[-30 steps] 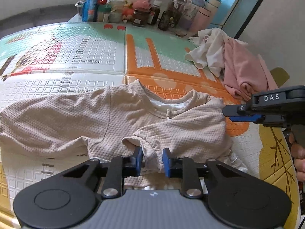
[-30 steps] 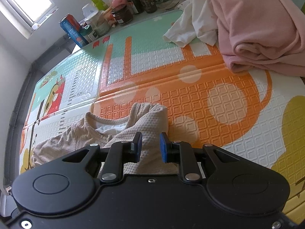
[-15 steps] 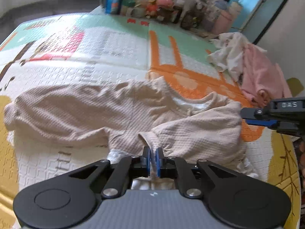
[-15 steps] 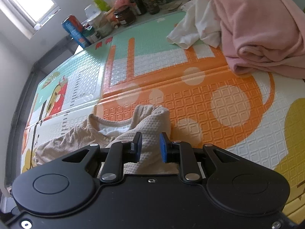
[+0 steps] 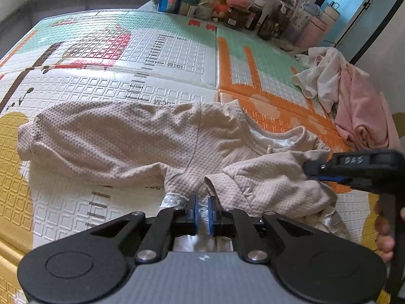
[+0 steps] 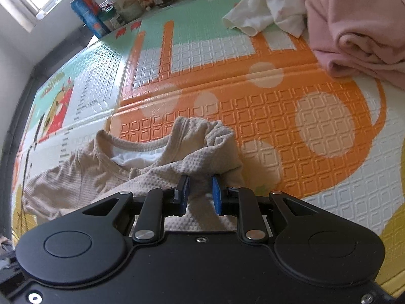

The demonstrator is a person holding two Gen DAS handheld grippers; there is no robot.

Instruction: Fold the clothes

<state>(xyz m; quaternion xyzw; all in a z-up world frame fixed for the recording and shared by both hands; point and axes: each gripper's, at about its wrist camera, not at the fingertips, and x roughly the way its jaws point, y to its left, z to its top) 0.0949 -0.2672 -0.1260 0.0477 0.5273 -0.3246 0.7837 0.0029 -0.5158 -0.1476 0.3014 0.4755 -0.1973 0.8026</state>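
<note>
Shirt, left wrist view: the beige shirt lies on the play mat. One sleeve is spread out to the left. The other side is bunched and turned in over the body.
Left gripper: the left gripper is nearly closed, with a thin bit of the shirt's white bottom edge between its blue pads. I think it has hold of it, but only just.
Right gripper from here: the right gripper is at the shirt's right shoulder, side on. I cannot tell from this view how wide it is.
Shirt, right wrist view: the shirt's neck and shoulder sit in a lump just ahead of the right gripper.
Right gripper: its pads stand a little apart with a fold of shirt between them. I cannot tell if it is squeezing.
What could go wrong: the thin edge could slip out if pulled hard. The lump could get folded in and make a crooked fold. Pulling right could drag the shirt into the pile of clothes.
</note>
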